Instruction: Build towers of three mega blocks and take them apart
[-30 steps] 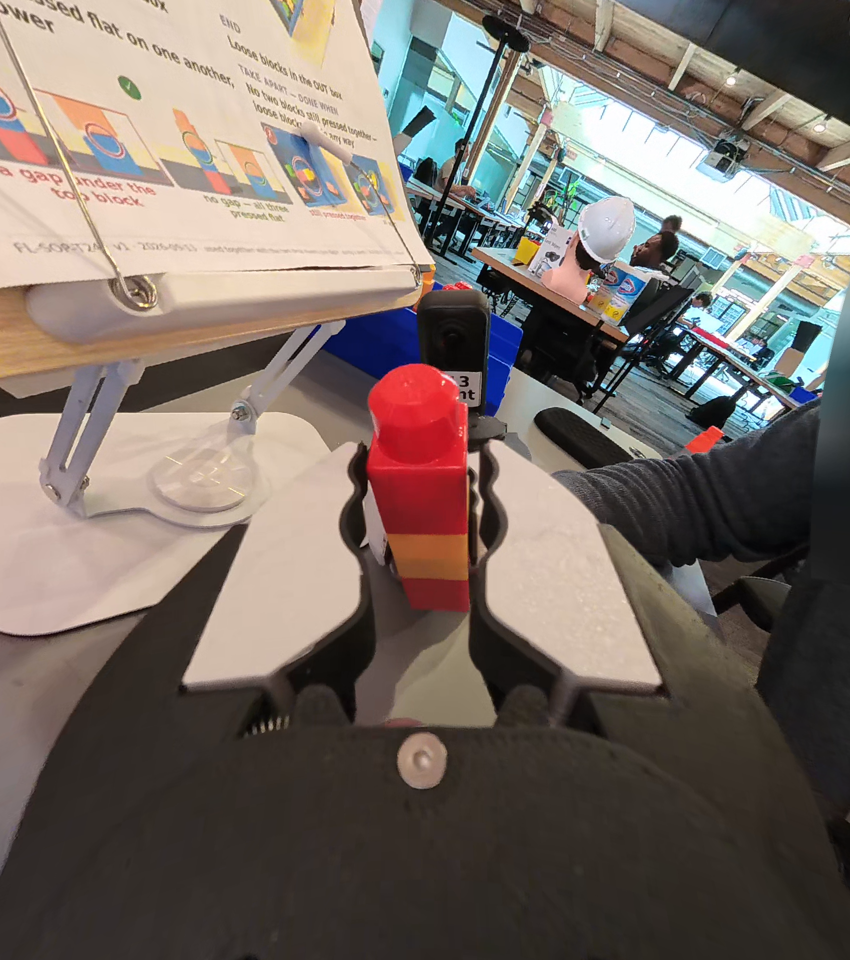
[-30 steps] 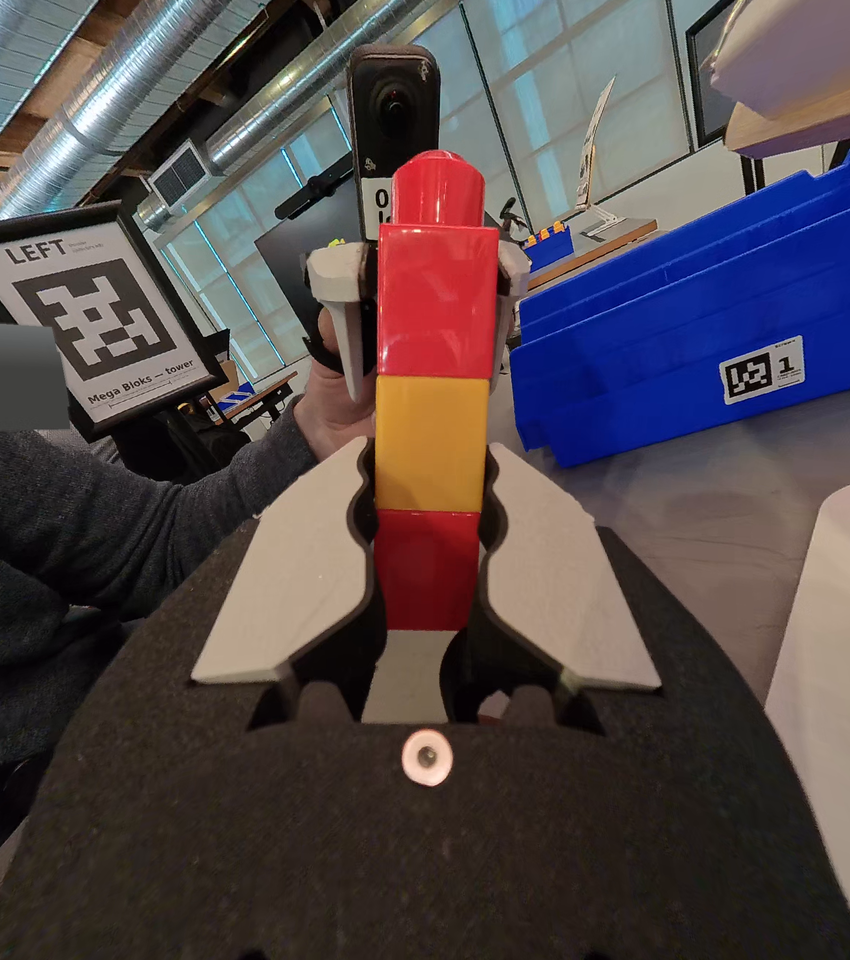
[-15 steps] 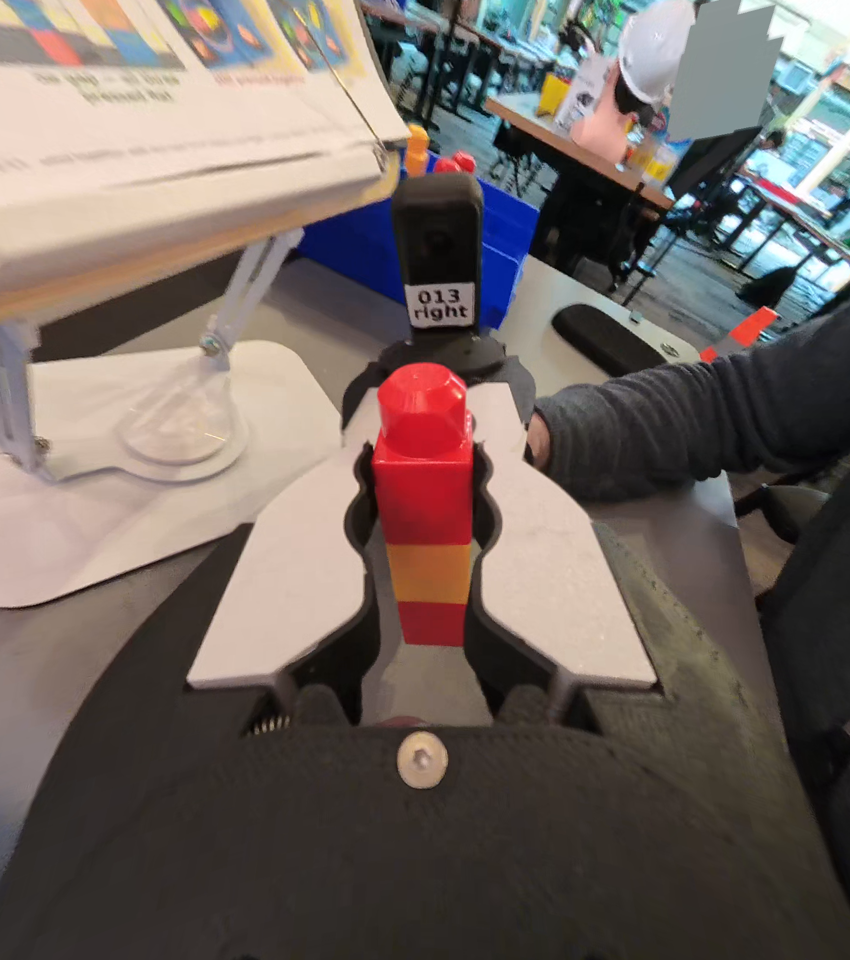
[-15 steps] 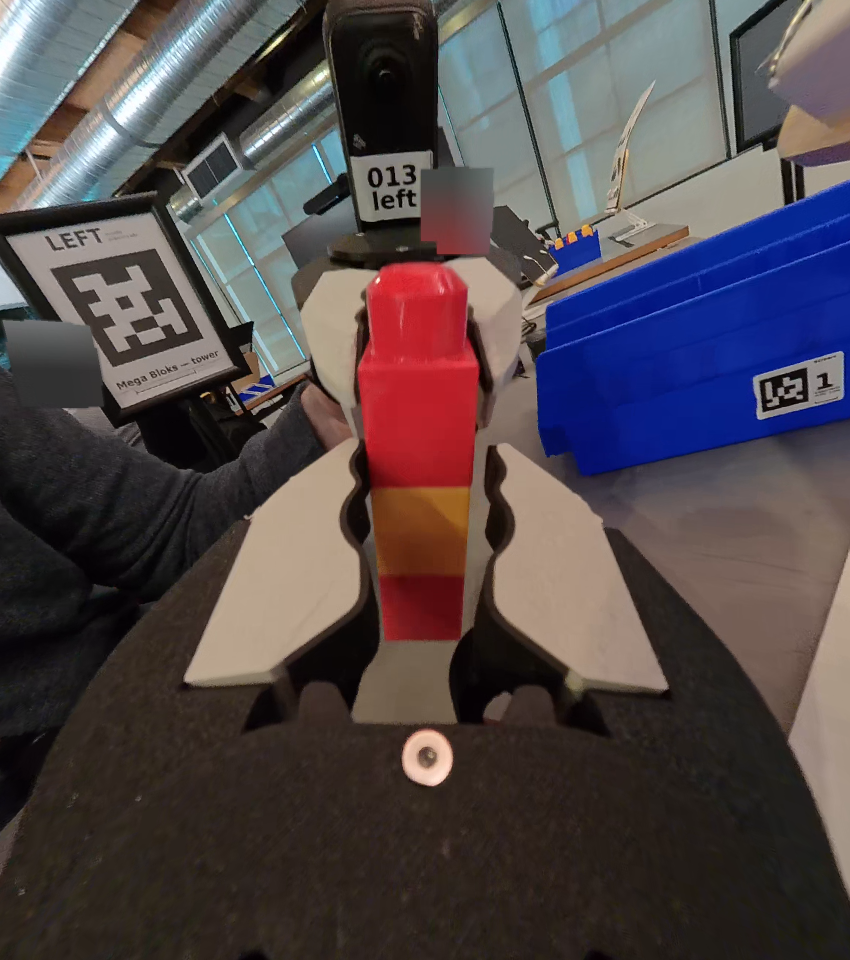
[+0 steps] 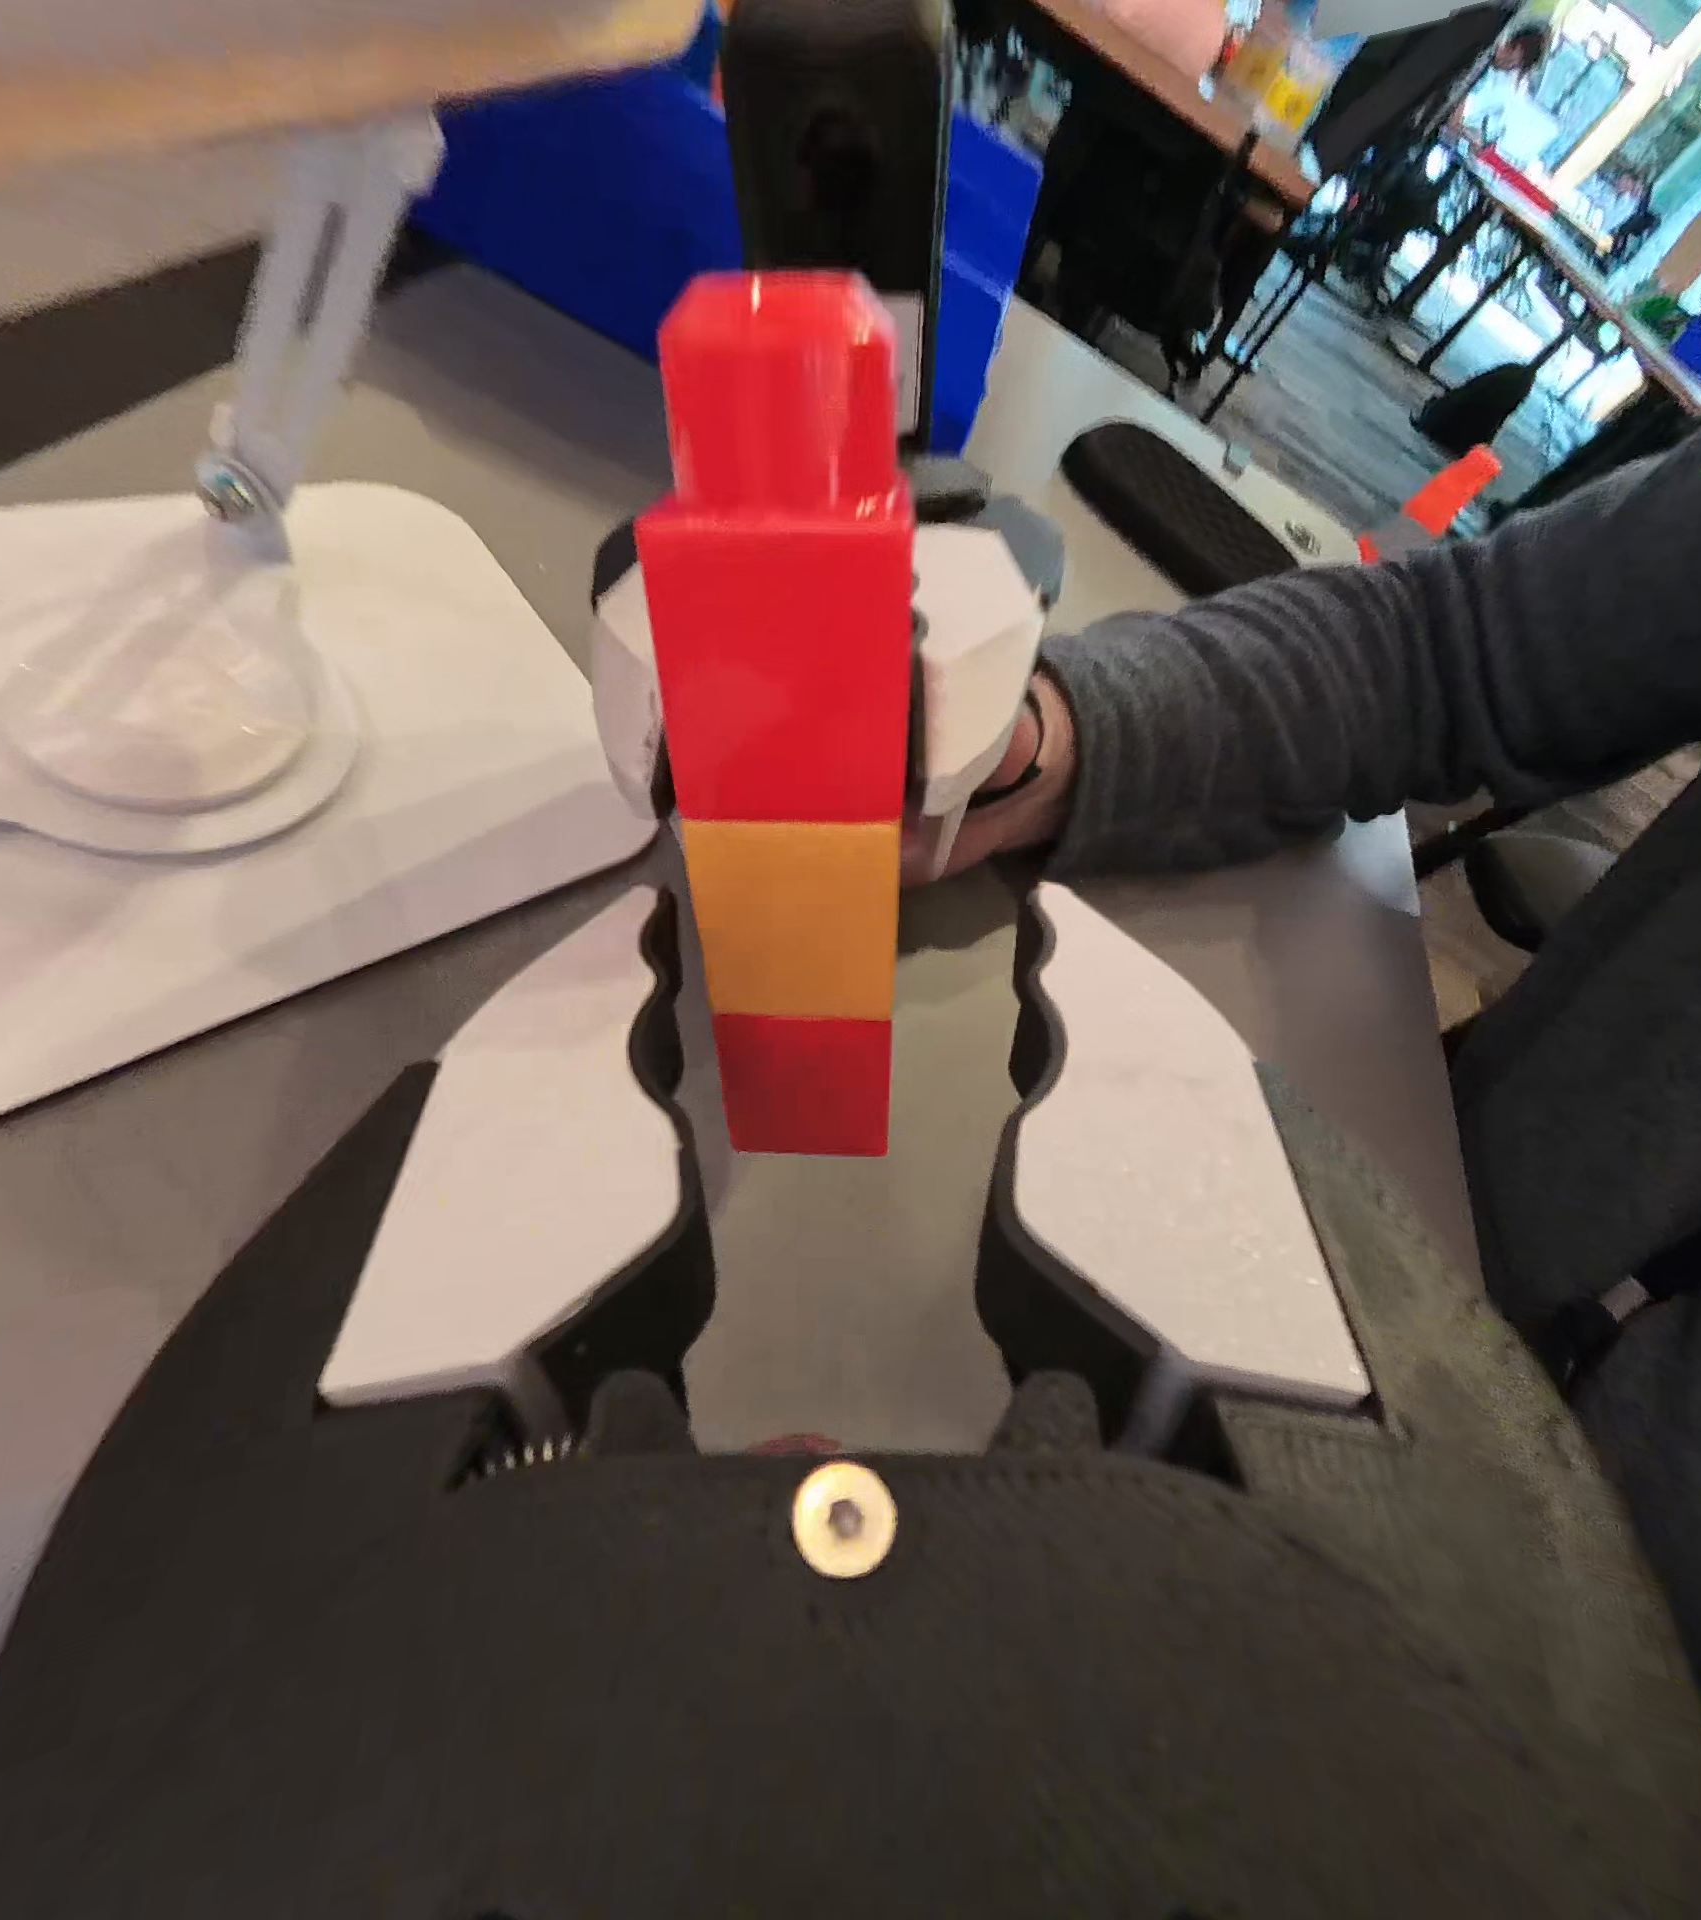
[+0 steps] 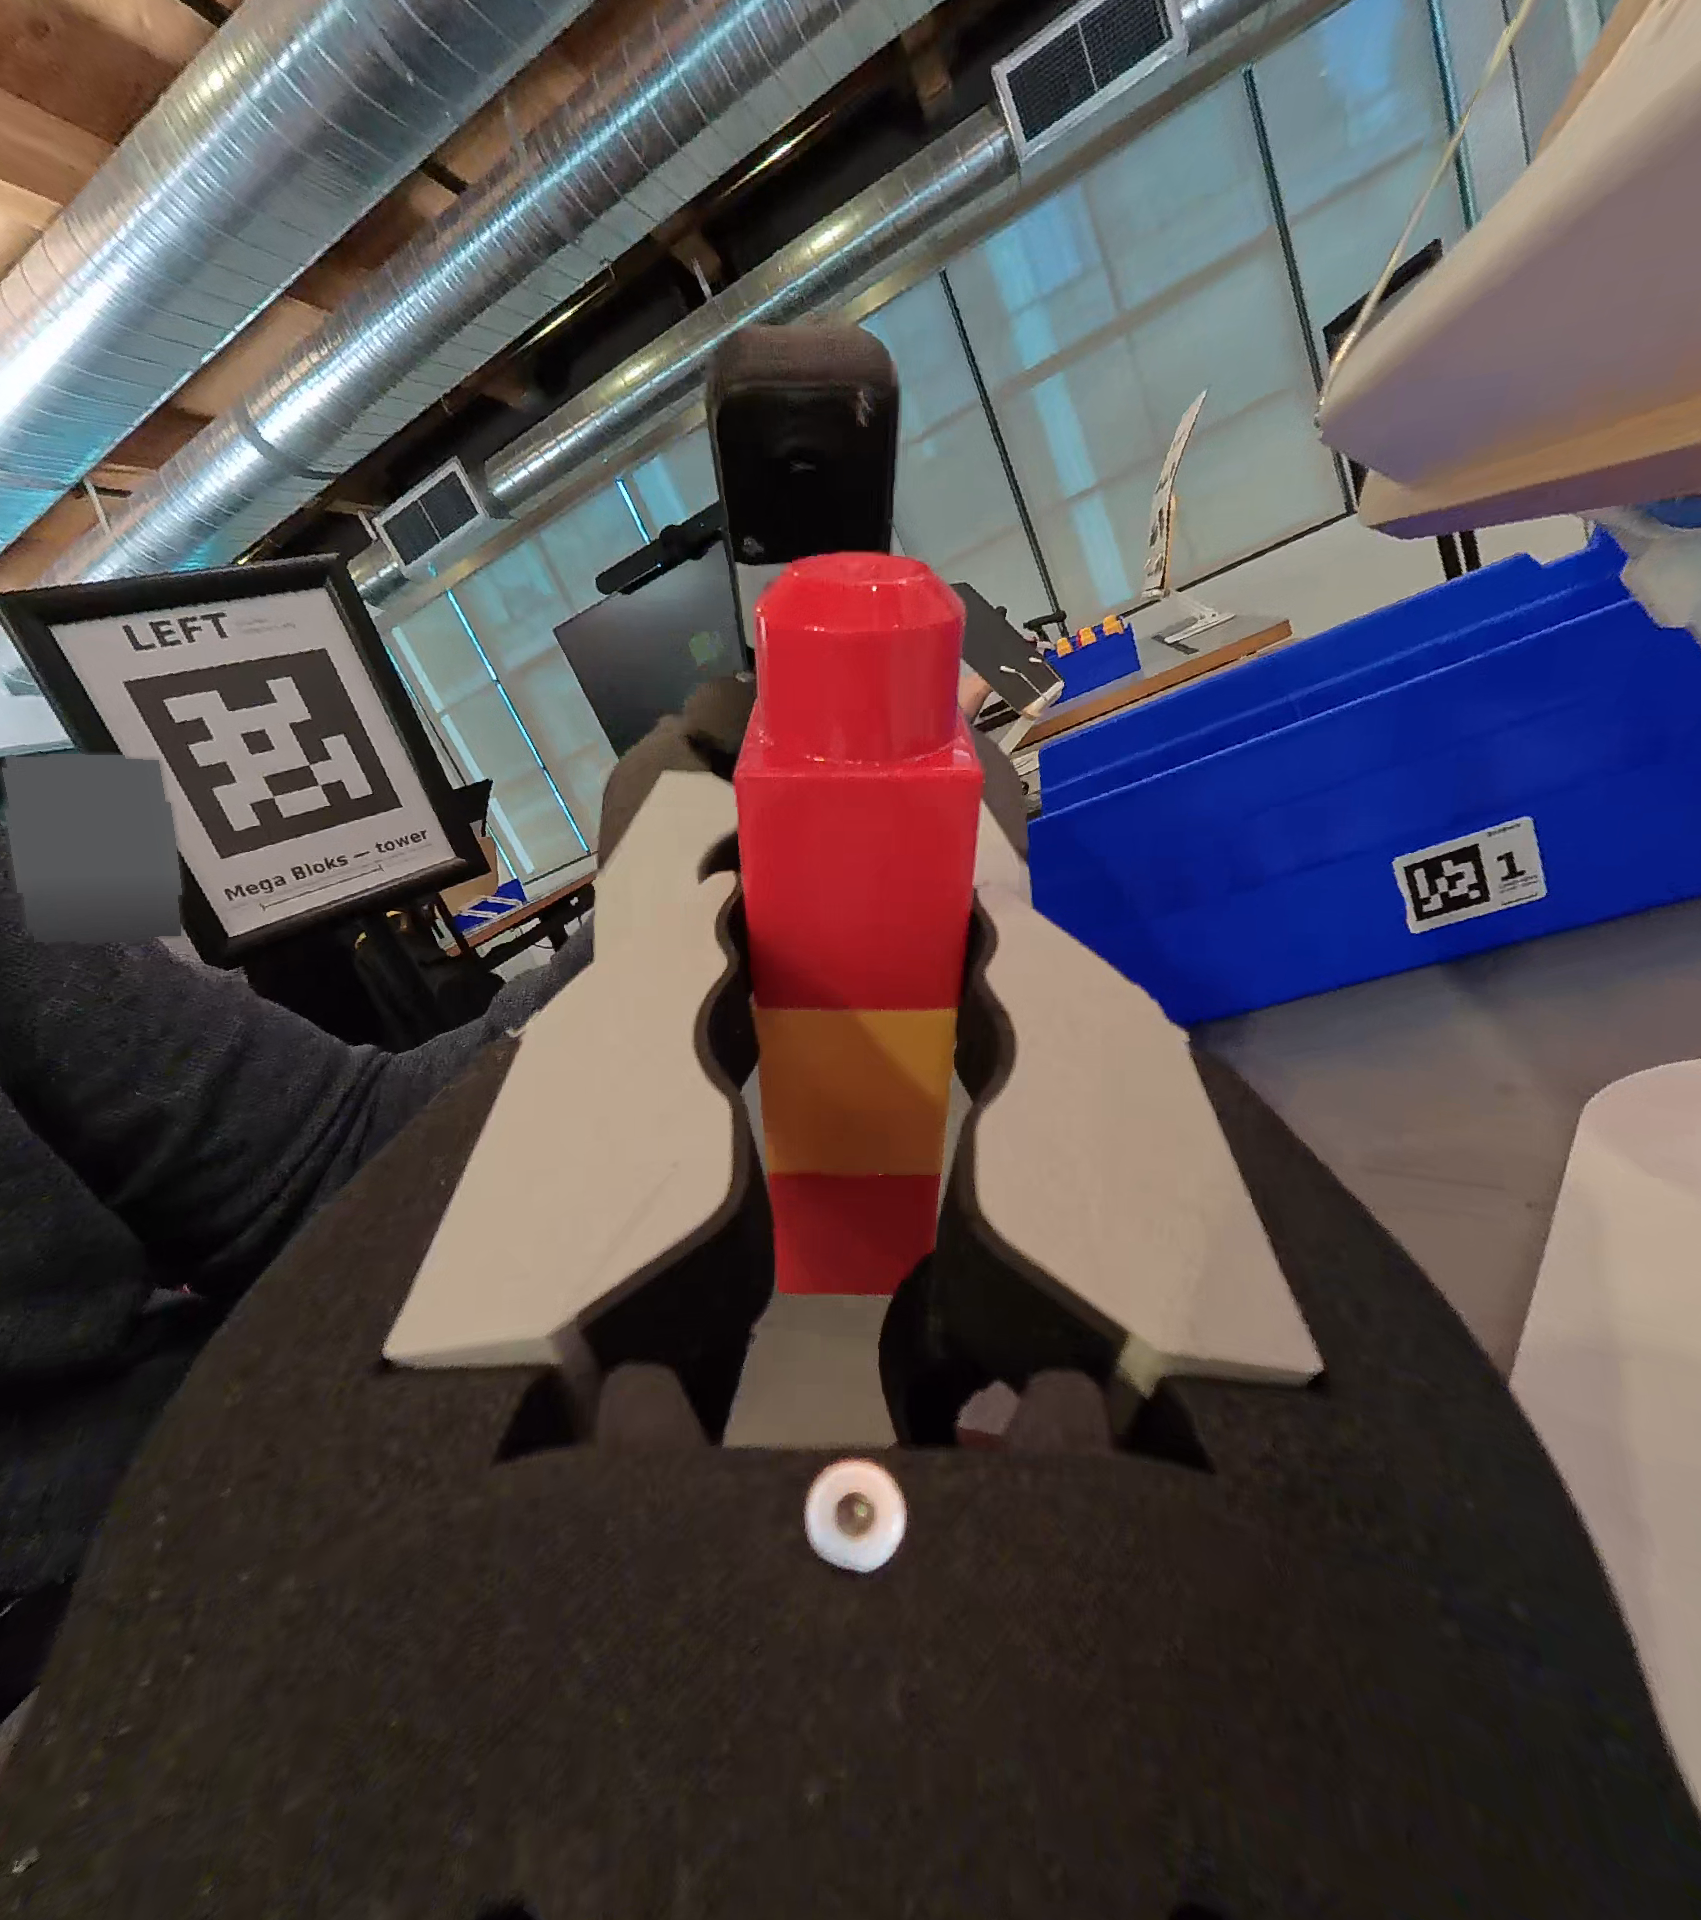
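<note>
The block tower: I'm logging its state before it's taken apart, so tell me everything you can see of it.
The block tower is three glossy plastic blocks pressed flush: red at the bottom, orange-yellow in the middle, red on top with one round stud. It is held off the grey table. The right gripper is shut on it. The left gripper is open around its lower blocks, one finger at most brushing it.
</note>
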The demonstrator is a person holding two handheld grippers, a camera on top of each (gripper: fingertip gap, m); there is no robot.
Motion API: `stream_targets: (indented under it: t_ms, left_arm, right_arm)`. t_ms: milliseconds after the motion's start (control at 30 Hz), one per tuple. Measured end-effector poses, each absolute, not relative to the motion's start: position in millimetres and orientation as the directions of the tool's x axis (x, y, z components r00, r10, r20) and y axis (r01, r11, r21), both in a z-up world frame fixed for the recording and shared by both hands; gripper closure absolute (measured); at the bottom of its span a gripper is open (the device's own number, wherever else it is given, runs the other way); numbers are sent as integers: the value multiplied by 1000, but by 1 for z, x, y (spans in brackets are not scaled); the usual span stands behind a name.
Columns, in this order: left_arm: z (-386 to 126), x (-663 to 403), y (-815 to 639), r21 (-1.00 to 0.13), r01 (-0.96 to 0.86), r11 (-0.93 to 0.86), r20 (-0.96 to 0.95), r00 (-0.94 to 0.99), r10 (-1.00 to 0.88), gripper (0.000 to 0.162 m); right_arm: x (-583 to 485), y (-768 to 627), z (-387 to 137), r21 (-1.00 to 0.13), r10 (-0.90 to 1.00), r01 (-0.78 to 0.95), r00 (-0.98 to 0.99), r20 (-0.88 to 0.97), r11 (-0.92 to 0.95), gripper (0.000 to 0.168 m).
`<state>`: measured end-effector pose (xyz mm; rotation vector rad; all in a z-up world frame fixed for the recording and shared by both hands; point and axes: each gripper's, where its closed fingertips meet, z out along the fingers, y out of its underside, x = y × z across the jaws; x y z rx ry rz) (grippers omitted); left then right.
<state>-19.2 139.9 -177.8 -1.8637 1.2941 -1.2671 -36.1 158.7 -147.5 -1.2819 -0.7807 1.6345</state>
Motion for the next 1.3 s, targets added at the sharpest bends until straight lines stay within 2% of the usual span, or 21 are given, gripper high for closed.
stream_targets:
  t_ms: [67,300,467,600,833,967,1033,1133,1300]
  left_arm:
    - [-189,-14,142,-810,-440,-387,374,120,-920,126]
    - [-197,-21,131,-776,-529,-344,347,96,-933,126]
    - [-202,-23,127,-757,-569,-322,328,95,-940,126]
    - [-204,-28,127,-741,-592,-318,321,105,-941,126]
    - [-211,-27,122,-717,-635,-286,298,91,-950,126]
    - [-209,-23,120,-727,-630,-273,285,85,-955,126]
    - [-200,-20,122,-754,-591,-286,299,79,-951,125]
    - [-175,-18,127,-826,-483,-292,297,67,-953,112]
    - [-157,-23,134,-864,-402,-303,292,90,-952,116]
  right_arm:
    - [-37,156,-147,-880,916,-257,-78,-394,-400,133]
    - [-42,149,-145,-912,935,-206,-81,-345,-354,130]
    - [-43,145,-145,-928,940,-151,-100,-327,-340,133]
    - [-44,143,-153,-945,940,-19,-104,-324,-328,133]
    - [-33,133,-173,-900,955,358,-68,-290,-248,132]
    - [-31,131,-169,-889,972,415,-43,-232,-194,132]
    - [-28,131,-162,-889,976,417,-26,-218,-187,132]
    - [-14,136,-138,-902,983,393,36,-178,-178,132]
    - [58,141,-80,-913,969,376,234,-72,-158,132]
